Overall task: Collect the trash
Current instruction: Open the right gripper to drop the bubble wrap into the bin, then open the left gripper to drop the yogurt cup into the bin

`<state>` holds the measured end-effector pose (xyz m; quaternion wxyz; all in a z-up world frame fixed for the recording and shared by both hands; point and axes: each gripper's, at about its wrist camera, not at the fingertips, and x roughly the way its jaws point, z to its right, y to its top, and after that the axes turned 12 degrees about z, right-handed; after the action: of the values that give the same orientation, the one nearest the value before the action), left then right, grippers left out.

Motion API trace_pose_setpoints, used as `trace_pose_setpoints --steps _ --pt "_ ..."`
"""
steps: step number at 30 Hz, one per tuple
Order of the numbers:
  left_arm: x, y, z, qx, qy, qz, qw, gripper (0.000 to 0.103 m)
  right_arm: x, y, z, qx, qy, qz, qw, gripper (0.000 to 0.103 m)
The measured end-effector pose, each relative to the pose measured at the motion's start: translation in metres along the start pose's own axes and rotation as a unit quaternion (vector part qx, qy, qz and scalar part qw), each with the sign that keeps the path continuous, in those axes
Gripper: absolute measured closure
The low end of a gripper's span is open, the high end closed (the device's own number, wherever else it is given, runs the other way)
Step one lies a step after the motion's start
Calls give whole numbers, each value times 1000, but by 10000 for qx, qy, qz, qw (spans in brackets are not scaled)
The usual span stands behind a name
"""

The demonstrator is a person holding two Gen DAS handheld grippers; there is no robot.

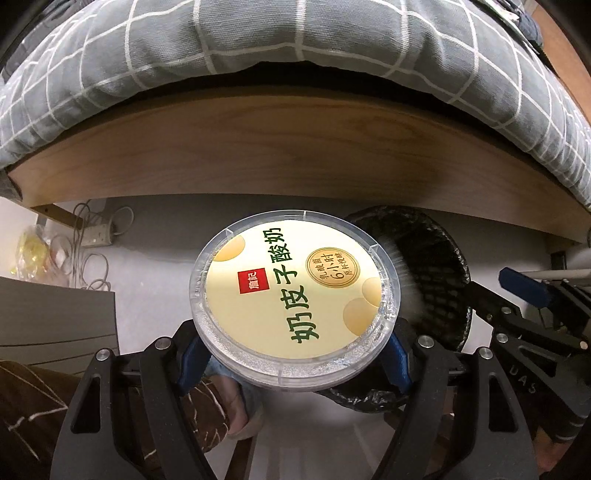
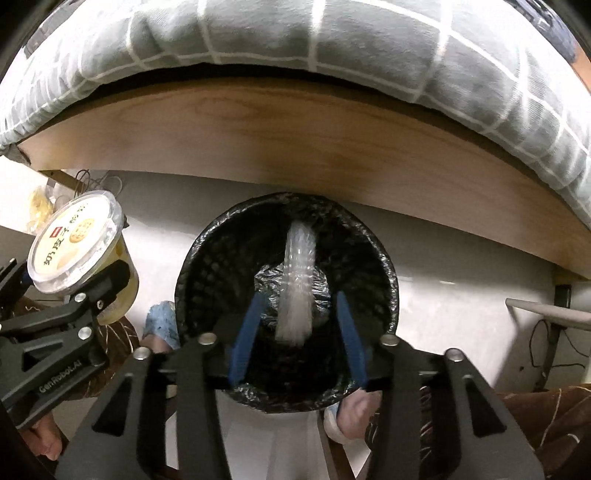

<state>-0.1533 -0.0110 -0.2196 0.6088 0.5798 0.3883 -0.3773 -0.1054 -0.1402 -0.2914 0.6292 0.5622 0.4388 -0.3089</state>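
Observation:
My left gripper point(image 1: 295, 354) is shut on a yogurt cup point(image 1: 295, 291) with a clear lid and a yellow label, held above the floor left of the bin; the cup also shows in the right wrist view point(image 2: 77, 243). A black mesh trash bin point(image 2: 384, 266) lined with a black bag stands on the floor under the bed edge; it also shows in the left wrist view point(image 1: 439, 266). My right gripper point(image 2: 297, 332) is open right above the bin's mouth. A blurred clear plastic item point(image 2: 299, 280) is in the air between its blue fingers point(image 2: 245, 336), inside the bin opening.
A wooden bed frame point(image 2: 295, 136) with a grey checked quilt point(image 2: 295, 33) overhangs the bin. A power strip point(image 1: 98, 236), cables and a yellow bag point(image 1: 31, 254) lie at the left wall. A dark cabinet point(image 1: 55, 317) stands at left. The person's slippered feet point(image 2: 160, 321) flank the bin.

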Motion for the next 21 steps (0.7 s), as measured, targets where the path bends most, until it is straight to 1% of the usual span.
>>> trace_pose_setpoints --steps 2,7,9,15,17,18,21 --pt "-2 0 4 51 6 20 10000 29 -3 1 5 53 -41 36 10000 51" --pt "-2 1 11 75 -13 10 10000 29 -13 3 23 280 -145 180 9993 36" --pt "-1 2 19 100 -35 -7 9999 29 -17 2 32 344 -197 269 9989 28" --pt "-3 5 49 337 -163 27 9993 29 -28 -6 61 518 -413 535 9964 11" --pt "-2 5 59 391 -198 33 9990 29 -31 -9 69 524 -559 634 9950 8" --pt "-2 5 64 432 -200 35 9989 29 -34 -11 74 493 -724 684 9938 8" --pt "-1 5 77 513 -249 21 9984 29 -39 -13 84 524 -858 724 9923 8"
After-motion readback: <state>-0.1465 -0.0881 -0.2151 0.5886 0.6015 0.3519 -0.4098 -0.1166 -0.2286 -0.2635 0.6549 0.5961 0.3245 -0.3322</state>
